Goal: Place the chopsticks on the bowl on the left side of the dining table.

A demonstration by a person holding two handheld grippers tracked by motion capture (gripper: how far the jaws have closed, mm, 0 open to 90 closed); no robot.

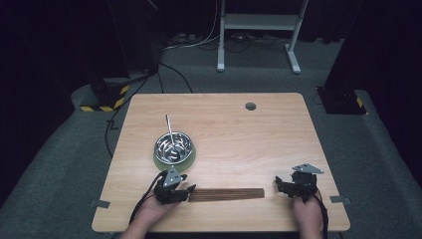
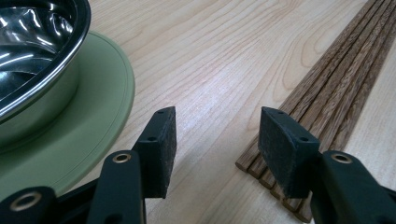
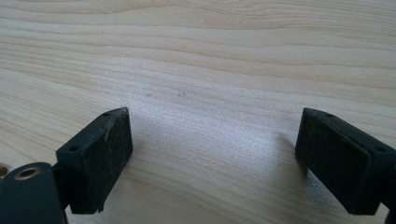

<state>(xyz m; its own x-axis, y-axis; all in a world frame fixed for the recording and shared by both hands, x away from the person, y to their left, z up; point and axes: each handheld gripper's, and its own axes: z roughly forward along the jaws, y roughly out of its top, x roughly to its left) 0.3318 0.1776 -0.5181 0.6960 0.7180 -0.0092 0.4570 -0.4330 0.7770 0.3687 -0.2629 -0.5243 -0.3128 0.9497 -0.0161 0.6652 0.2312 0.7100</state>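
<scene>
A bundle of dark wooden chopsticks [image 1: 226, 193] lies flat along the table's front edge; in the left gripper view the chopsticks [image 2: 336, 84] run up the right side. My left gripper [image 1: 185, 190] stands open at the bundle's left end, its right jaw over the stick ends, nothing held; the same left gripper [image 2: 217, 140] shows bare wood between its pads. A steel bowl [image 1: 173, 145] with a metal rod in it sits on a green saucer [image 1: 191, 158] just beyond. My right gripper [image 1: 279, 185] is open, a little right of the bundle; the right gripper [image 3: 212, 161] hovers over bare wood.
The wooden table [image 1: 259, 139] has a round cable hole [image 1: 250, 106] near its far edge. Beyond it are a white stand's legs [image 1: 293, 59], floor cables and black cases with yellow-striped corners [image 1: 107, 99]. Bowl and saucer [image 2: 93, 121] are close to my left jaw.
</scene>
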